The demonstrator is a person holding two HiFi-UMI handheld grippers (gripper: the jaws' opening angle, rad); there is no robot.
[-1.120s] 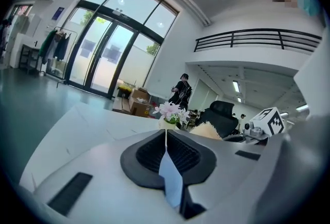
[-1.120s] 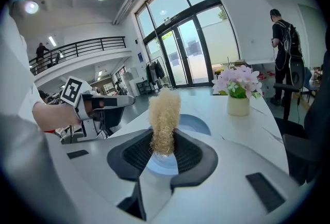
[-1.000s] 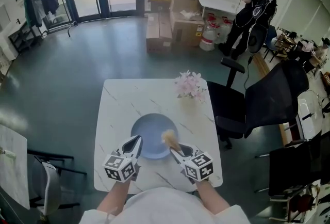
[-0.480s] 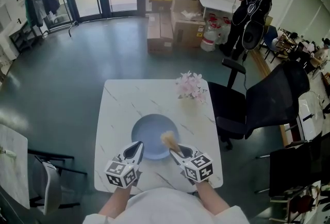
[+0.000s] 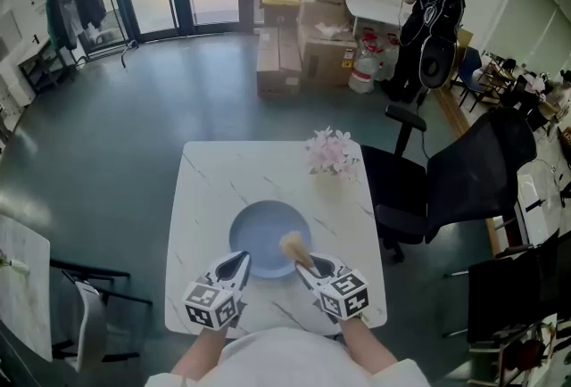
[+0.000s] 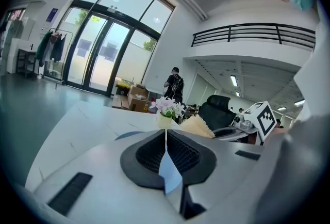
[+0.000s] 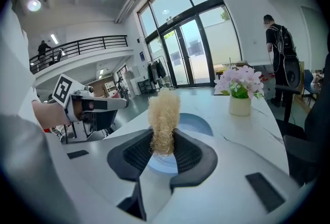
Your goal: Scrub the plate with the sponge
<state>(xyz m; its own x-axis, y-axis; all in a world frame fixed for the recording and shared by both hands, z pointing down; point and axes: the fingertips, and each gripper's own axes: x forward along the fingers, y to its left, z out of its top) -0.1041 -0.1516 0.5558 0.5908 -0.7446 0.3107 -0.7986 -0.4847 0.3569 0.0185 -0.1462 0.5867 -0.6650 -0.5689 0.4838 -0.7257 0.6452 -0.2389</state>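
A white table point(image 5: 205, 189) holds a round blue plate point(image 5: 263, 232) near its front edge. The left gripper point(image 5: 238, 263) is closed tight on the plate's near rim. The right gripper point(image 5: 304, 264) squeezes a fluffy yellow sponge point(image 5: 291, 242), which sticks out over the plate's right side.

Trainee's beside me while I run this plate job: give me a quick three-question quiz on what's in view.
1. Fill in: the plate is coloured ___.
2. What does the right hand-held gripper hold? A) a fork B) the sponge C) a cup
3. True or false: the flowers stand on the table, clear of the plate.

Key: 1 blue; 2 B; 3 true.
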